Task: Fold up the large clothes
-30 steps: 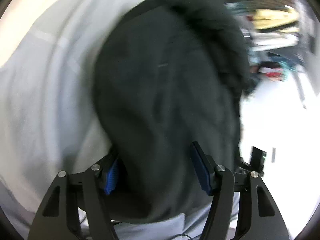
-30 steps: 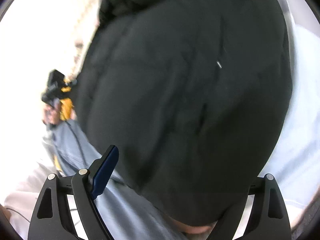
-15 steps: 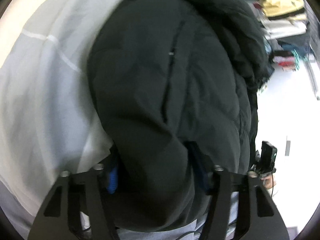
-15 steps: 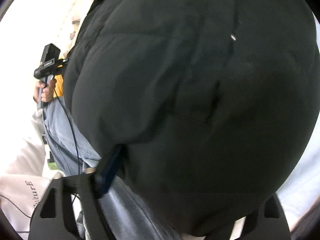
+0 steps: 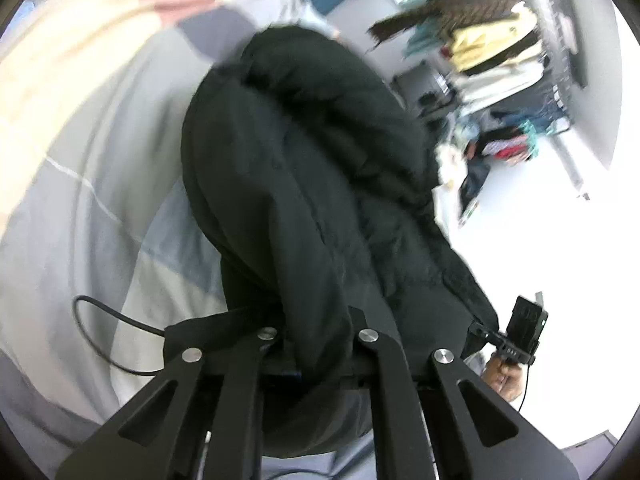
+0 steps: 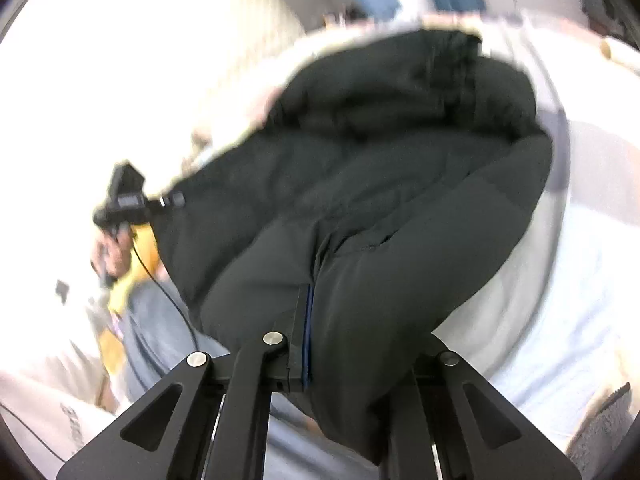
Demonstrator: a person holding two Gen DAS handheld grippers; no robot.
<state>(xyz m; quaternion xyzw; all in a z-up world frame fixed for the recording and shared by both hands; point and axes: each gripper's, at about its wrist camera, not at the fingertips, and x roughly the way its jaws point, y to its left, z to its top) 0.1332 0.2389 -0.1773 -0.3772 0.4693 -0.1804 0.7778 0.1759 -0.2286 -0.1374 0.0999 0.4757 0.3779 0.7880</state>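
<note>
Since the earlier frames both grippers have closed in on the garment and the view has swung up, so a rack of hanging clothes and the far side of the room now show. The left gripper (image 5: 316, 344) is pinched on a bunched fold of the one black puffer jacket (image 5: 304, 168), its two fingers drawn close with fabric squeezed between them. The right gripper (image 6: 340, 332) also clamps a fold of the jacket (image 6: 384, 184): one blue-padded finger (image 6: 304, 320) presses flat against the cloth, while the other finger is buried under fabric.

The jacket hangs forward from both grips and drapes onto the bed sheet (image 5: 72, 184), a pale grey sheet with lighter and bluish panels; the jacket's far end, bulky and rolled, lies toward the bed's far edge. One black cable (image 5: 100, 332) loops over the sheet near the left gripper. In the left view the person's right hand (image 5: 505, 376) holds the other handle at the lower right; in the right view the left hand (image 6: 112, 248) shows at the left. The clothes rack (image 5: 496, 52) stands beyond the bed, blurred.
</note>
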